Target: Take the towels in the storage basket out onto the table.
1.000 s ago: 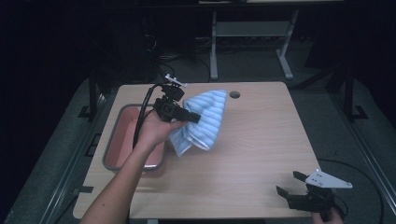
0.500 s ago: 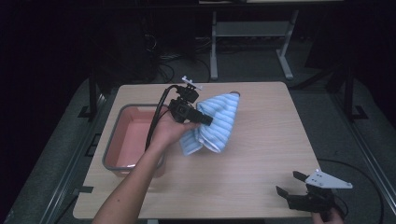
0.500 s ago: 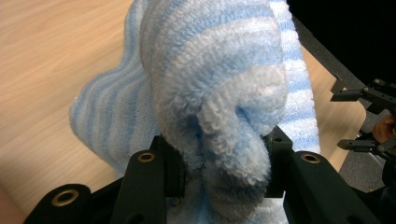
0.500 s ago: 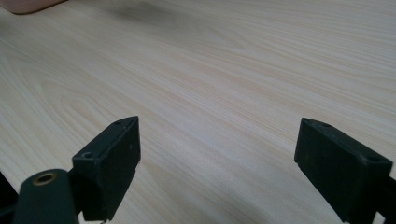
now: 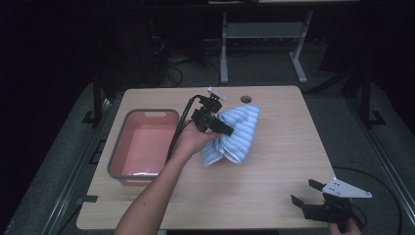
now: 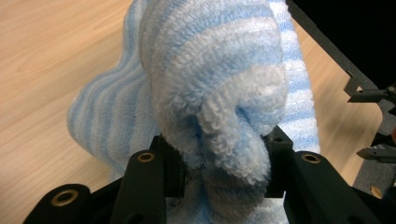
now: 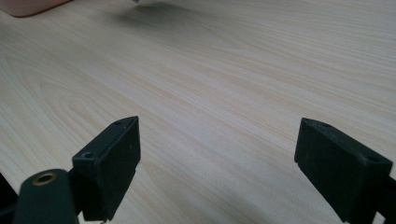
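Your left hand-held gripper (image 5: 226, 129) clamps a bunched fold of the towel (image 5: 237, 133) above the table (image 5: 274, 166) beside the bin (image 5: 143, 145); soft and floppy, so grip thick folds; your right hand-held gripper (image 5: 313, 202) gapes empty.

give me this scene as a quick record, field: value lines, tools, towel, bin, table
left tool: shut on the striped towel, a fold bunched between its jaws
striped towel: blue and white, partly lifted, lower edge on the table, right of the bin
right tool: open, holding nothing, low over the table's near right corner
bin: pink inside, grey rim, on the table's left side, looks empty
table: light wood, round hole near far edge
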Motion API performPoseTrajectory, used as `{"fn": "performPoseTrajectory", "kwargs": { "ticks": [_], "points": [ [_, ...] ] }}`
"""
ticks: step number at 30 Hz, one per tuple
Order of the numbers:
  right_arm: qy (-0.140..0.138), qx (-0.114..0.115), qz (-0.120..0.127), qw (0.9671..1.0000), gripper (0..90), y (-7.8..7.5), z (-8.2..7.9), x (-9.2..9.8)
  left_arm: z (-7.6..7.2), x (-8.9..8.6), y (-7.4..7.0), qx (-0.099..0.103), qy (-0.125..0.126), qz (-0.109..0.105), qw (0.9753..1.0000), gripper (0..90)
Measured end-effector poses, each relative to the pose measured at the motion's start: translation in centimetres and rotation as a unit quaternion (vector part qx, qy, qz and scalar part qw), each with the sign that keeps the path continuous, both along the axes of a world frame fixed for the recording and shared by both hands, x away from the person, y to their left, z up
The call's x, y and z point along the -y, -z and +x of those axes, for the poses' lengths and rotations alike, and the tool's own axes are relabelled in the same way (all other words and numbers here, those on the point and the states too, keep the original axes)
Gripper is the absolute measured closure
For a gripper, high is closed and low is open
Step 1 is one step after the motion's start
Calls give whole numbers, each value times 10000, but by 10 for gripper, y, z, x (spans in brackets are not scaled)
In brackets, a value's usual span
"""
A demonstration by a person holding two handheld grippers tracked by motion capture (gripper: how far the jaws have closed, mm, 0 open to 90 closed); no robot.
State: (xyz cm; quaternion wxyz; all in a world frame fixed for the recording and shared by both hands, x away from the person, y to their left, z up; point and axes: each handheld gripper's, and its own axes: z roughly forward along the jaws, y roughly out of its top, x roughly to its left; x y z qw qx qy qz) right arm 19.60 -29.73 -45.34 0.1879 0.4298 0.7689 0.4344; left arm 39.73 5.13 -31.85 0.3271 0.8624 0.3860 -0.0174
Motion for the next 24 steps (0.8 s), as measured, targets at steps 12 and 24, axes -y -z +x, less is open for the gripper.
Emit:
{"fn": "performPoseTrajectory", "kwargs": {
  "ticks": [12, 24],
  "points": [
    [7, 14, 10, 10000, 137, -1, 2, 0, 7, 17, 31, -180, -147, -17, 9997, 609],
    [19, 20, 26, 10000, 137, -1, 4, 1, 14, 24, 55, -304, -185, 39, 9994, 610]
  ]
}}
